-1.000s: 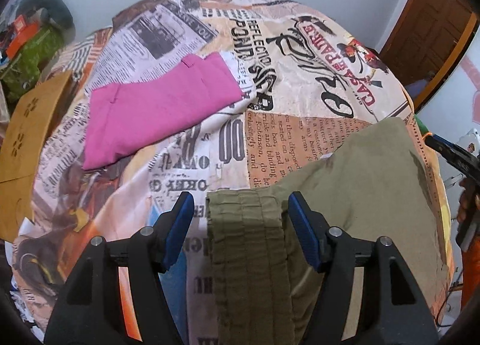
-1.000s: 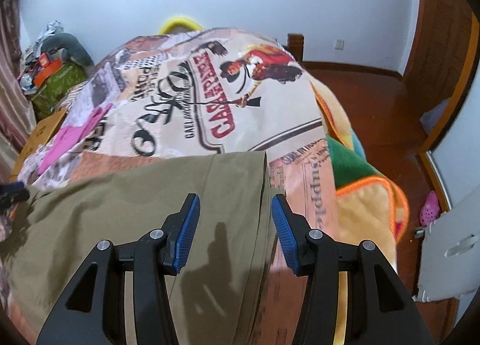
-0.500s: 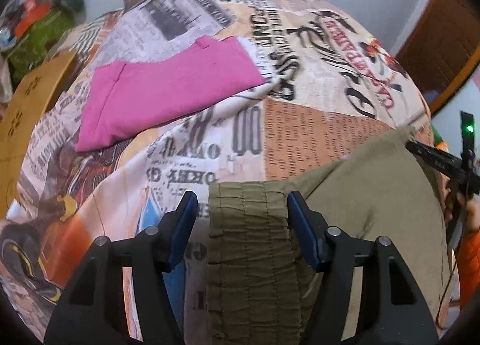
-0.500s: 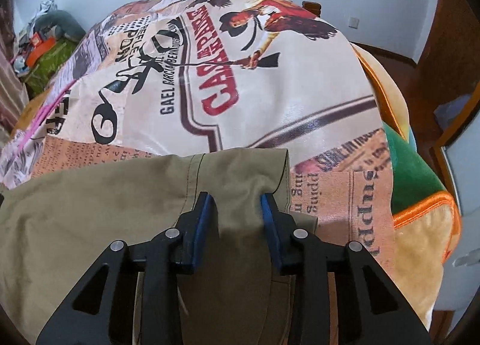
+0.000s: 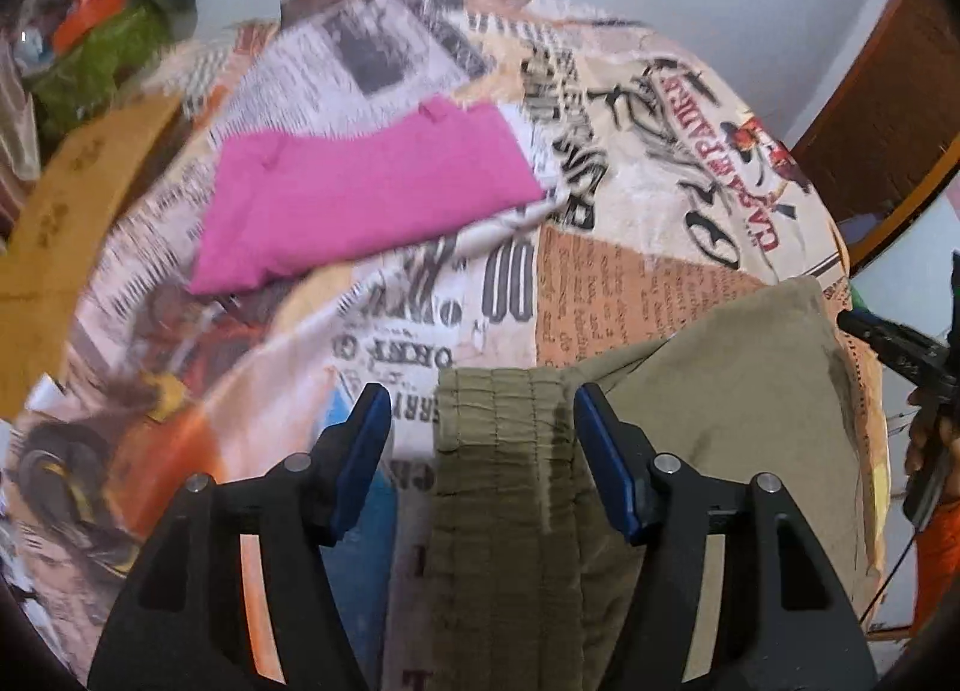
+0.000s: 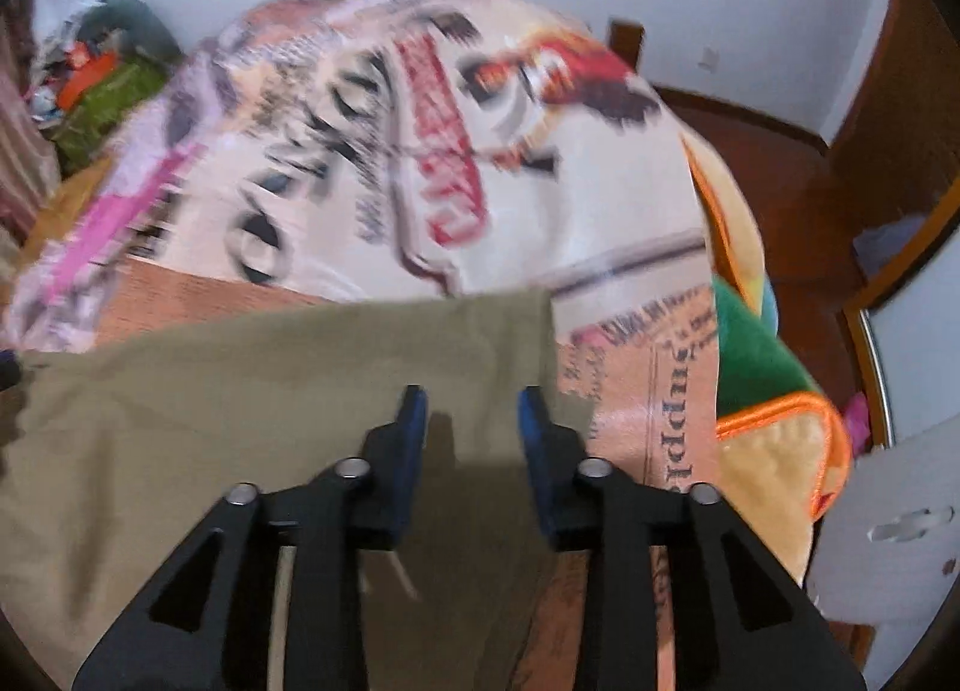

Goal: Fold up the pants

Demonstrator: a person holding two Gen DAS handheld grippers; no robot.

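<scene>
Left gripper (image 5: pixel 480 421) released, jaws wide, olive pants (image 5: pixel 720 421) waistband lying between the fingers, untouched. Right gripper (image 6: pixel 472 409) jaws opening, pants hem corner directly under and between fingers, not pinched. Pink garment (image 5: pixel 360 199) well ahead-left on bedspread (image 5: pixel 630 162).

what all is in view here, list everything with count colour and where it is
pants: one, olive green, lying on the bed, elastic waistband between the left gripper's fingers
folded garment: one, pink, further back on the bed, apart from the pants
bedcover: one, beige and orange newspaper print, under both garments
blanket: one, green, yellow and orange, at the bed's right edge
clutter pile: green and orange, far left by the wall; items too blurred to name
floor: brown wood, right of the bed
left gripper: black with blue pads, jaws apart around the waistband
right gripper: black with blue pads, jaws opening over the pants' other end
</scene>
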